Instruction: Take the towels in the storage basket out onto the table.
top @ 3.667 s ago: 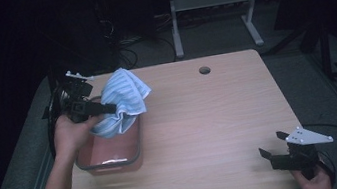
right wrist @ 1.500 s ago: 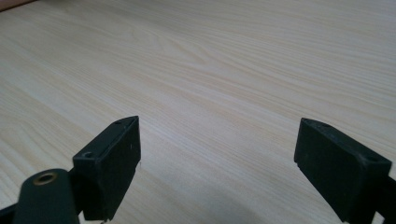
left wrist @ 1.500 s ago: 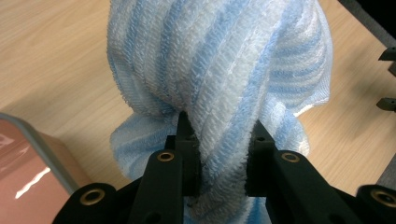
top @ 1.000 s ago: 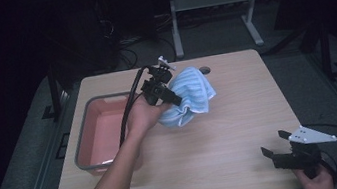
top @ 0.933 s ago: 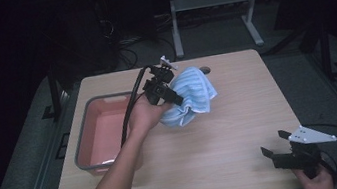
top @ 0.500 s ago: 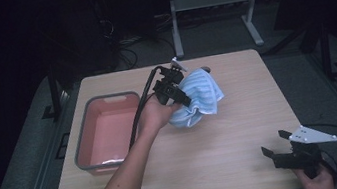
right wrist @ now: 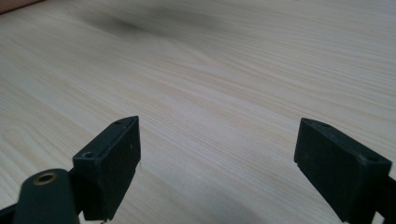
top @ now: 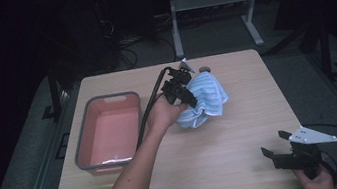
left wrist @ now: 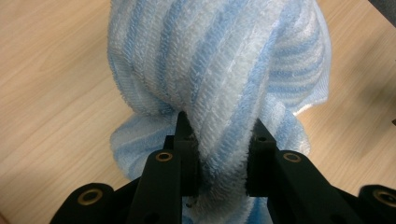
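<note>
Overhead: pale wood table (top: pixel 228 166), dark room; left gripper (top: pixel 188 99) pinching striped towel (top: pixel 207 99); right gripper (top: pixel 275 155) spread.

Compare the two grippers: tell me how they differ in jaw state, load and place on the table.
The left gripper has its jaws pinched on a bunched fold of the blue striped towel; the right gripper has its jaws spread wide with nothing between them. The left gripper is near the table's far middle, beside the pink tub; the right gripper is at the near right corner. Both are black, two-jawed and held in a hand.
</note>
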Demonstrator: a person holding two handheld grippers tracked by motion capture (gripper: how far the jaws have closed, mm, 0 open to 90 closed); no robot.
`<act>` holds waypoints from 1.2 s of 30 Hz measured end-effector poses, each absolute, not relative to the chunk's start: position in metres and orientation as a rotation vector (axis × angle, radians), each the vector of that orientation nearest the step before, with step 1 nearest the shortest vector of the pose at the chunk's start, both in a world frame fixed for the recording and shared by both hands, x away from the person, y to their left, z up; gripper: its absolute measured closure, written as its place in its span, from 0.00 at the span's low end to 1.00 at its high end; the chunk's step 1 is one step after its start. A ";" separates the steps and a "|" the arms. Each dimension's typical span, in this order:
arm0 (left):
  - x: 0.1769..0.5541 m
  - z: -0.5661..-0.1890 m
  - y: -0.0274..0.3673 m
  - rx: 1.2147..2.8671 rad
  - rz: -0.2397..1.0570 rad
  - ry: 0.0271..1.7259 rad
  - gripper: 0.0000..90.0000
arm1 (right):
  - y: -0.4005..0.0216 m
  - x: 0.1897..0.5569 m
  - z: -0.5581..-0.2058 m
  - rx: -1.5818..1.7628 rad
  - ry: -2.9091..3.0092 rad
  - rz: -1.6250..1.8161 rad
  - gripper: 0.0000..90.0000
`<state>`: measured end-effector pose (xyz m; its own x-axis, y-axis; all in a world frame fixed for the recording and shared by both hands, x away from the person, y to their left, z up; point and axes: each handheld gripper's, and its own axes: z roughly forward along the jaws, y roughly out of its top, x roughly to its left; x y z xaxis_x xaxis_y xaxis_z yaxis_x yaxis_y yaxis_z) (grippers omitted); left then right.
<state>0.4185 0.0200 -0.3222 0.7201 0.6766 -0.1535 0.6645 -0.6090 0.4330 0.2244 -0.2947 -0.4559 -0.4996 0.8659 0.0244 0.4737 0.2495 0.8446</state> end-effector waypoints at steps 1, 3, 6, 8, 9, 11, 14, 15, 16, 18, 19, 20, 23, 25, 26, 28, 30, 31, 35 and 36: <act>0.418 -0.323 0.018 2.451 0.031 1.032 0.80 | -0.295 0.224 -0.456 1.223 2.078 1.162 0.16; 0.419 -0.325 0.014 2.460 0.032 1.025 0.80 | -0.295 0.224 -0.456 1.221 2.078 1.162 0.16; 0.420 -0.328 0.009 2.465 0.031 1.026 0.80 | -0.296 0.224 -0.455 1.219 2.074 1.164 0.16; 0.421 -0.329 0.007 2.469 0.031 1.029 0.80 | -0.296 0.224 -0.455 1.220 2.073 1.164 0.16; 0.422 -0.331 0.005 2.469 0.030 1.030 0.80 | -0.296 0.224 -0.455 1.221 2.074 1.166 0.16; 0.424 -0.334 0.001 2.472 0.024 1.034 0.80 | -0.296 0.224 -0.455 1.223 2.073 1.167 0.16; 0.426 -0.338 -0.001 2.476 0.020 1.032 0.80 | -0.296 0.225 -0.455 1.217 2.074 1.167 0.16; 0.428 -0.340 -0.001 2.484 0.019 1.025 0.80 | -0.296 0.225 -0.455 1.213 2.074 1.167 0.16; 0.429 -0.342 -0.003 2.473 0.016 1.042 0.80 | -0.295 0.225 -0.455 1.215 2.072 1.168 0.16; 0.430 -0.346 -0.006 2.486 0.012 1.040 0.80 | -0.295 0.225 -0.455 1.216 2.071 1.169 0.16; 0.431 -0.350 -0.009 2.498 0.009 1.040 0.80 | -0.295 0.225 -0.456 1.215 2.074 1.167 0.16; 0.431 -0.350 -0.009 2.498 0.009 1.040 0.80 | -0.295 0.225 -0.456 1.215 2.074 1.167 0.16; 0.431 -0.356 -0.013 2.514 0.013 1.043 0.80 | -0.295 0.225 -0.455 1.216 2.073 1.168 0.16; 0.432 -0.360 -0.014 2.518 0.004 1.044 0.79 | -0.295 0.225 -0.455 1.219 2.074 1.170 0.16; 0.432 -0.362 -0.015 2.519 -0.001 1.050 0.79 | -0.295 0.225 -0.455 1.219 2.074 1.170 0.16; 0.433 -0.366 -0.016 2.525 0.000 1.063 0.79 | -0.295 0.225 -0.455 1.215 2.075 1.168 0.16; 0.434 -0.371 -0.016 2.527 -0.004 1.071 0.79 | -0.295 0.226 -0.455 1.210 2.074 1.169 0.16; 0.433 -0.375 -0.016 2.533 -0.001 1.073 0.79 | -0.295 0.226 -0.455 1.210 2.075 1.168 0.16; 0.434 -0.381 -0.016 2.541 0.015 1.083 0.79 | -0.295 0.226 -0.456 1.213 2.076 1.168 0.16; 0.434 -0.383 -0.016 2.542 0.023 1.088 0.79 | -0.295 0.226 -0.456 1.218 2.077 1.169 0.16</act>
<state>0.4340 -0.0163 -0.3826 0.7013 0.7010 -0.1299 0.6949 -0.6314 0.3442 0.2259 -0.2951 -0.4559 -0.5015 0.8647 0.0277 0.4725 0.2469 0.8460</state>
